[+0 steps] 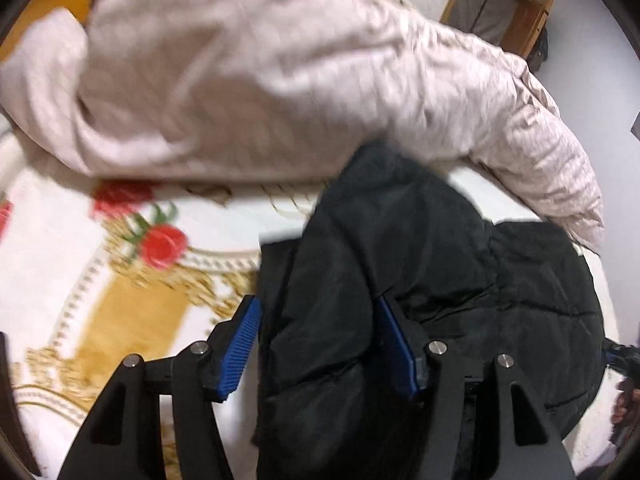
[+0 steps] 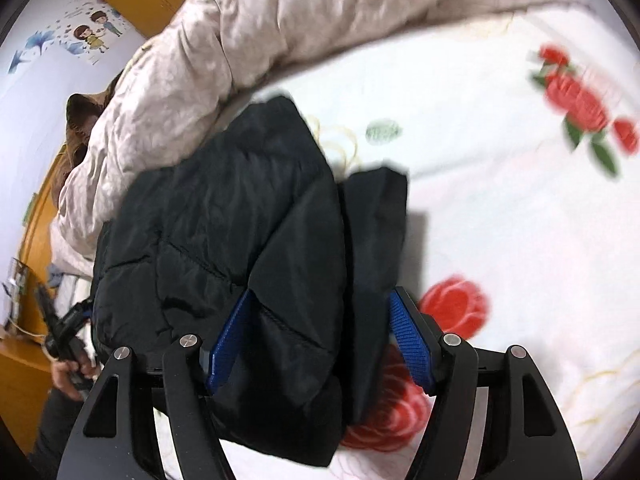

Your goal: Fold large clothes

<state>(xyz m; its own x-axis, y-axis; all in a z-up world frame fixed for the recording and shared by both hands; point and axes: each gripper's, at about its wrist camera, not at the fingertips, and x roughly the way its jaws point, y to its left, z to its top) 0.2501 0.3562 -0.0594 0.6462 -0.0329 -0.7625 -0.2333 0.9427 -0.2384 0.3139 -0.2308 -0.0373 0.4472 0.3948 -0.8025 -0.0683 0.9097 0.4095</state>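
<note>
A: Starting at the left, what lies on the bed?

B: The floral bedspread (image 1: 60,264), white with red roses and gold scrollwork, fills the near left. Behind it, on the far side, a pale pink quilt (image 1: 240,80) is heaped across the whole width.

A: And the left gripper (image 1: 320,344)?

B: Its blue pads (image 1: 240,344) sit on either side of a thick fold of the black padded jacket (image 1: 400,260), clamping it. The jacket bunches between the fingers and spreads out to the right, touching the quilt's edge at the far side.

A: What does the other camera show?

B: At its far left, a wall with cartoon stickers (image 2: 90,34) and a hand (image 2: 72,372) holding the other tool. Then the quilt, then the jacket in the middle, doubled over on the bedspread.

A: The right gripper (image 2: 320,344)?

B: Also closed on the jacket: both blue pads press a bulky folded edge. Roses show to the right of it.
</note>
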